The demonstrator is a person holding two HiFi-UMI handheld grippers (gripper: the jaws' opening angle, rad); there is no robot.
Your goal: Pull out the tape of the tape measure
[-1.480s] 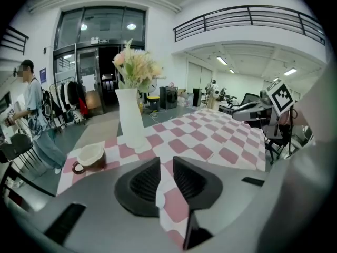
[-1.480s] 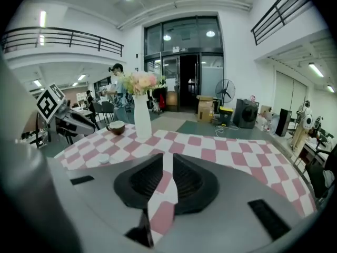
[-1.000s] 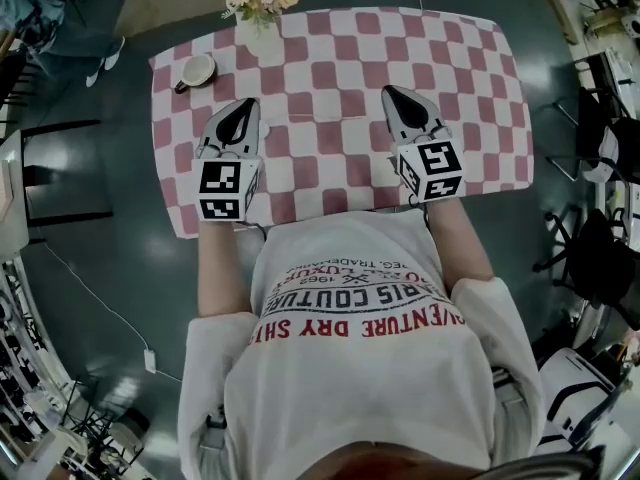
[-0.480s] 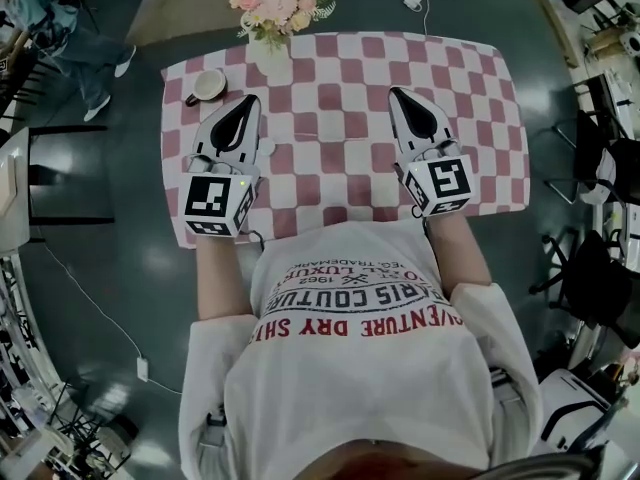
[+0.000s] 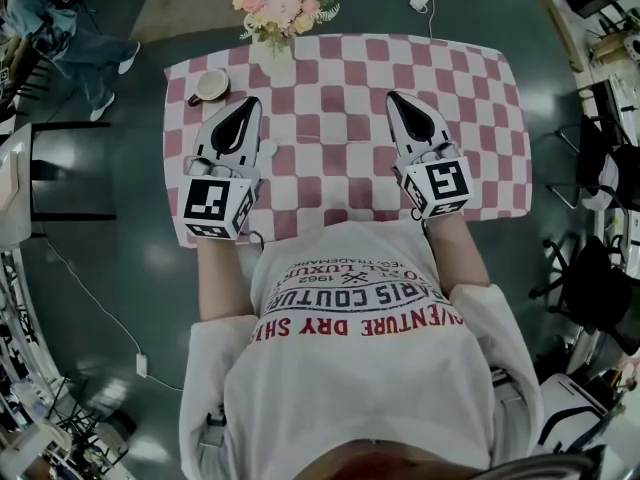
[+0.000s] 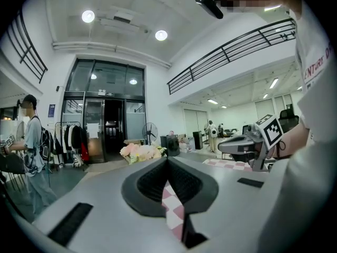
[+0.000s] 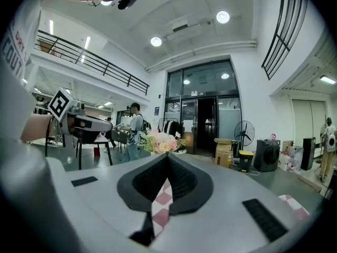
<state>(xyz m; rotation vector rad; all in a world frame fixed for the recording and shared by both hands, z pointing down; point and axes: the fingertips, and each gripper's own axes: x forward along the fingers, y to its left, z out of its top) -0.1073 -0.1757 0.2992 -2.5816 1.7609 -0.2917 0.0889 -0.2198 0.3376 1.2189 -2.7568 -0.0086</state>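
Seen from above, a person stands at a desk (image 5: 470, 88) covered in a pink-and-white checked cloth and holds a grey two-jaw gripper in each hand above it.

A small round pale object with a dark rim (image 5: 209, 85) lies on the cloth ahead of the left gripper (image 5: 249, 102) and off to its left. It is probably the tape measure, though it is too small to be sure. No tape shows drawn out of it. That fits a tape that sits wound in its case, and equally one that has sprung back in.

Several things could go wrong from here:
- The pull tab is likely thin, so it could slip from a gripper, and the spring would snap the tape back.
- The light case could slide or drag the cloth along unless the other gripper pins it.
- A vase of pink and white flowers (image 5: 280, 8) stands ahead of the left gripper, just to the right of the round object. A wide reach could tip it.

The left gripper (image 6: 167, 158) is closed, its jaws meeting tip to tip with nothing between them. Only checked cloth shows through the gap behind the tips. The right gripper (image 7: 167, 156) is closed and empty in the same way. In the overhead view the right gripper (image 5: 393, 96) hovers well apart from the left one. Both point away from the person and touch nothing.
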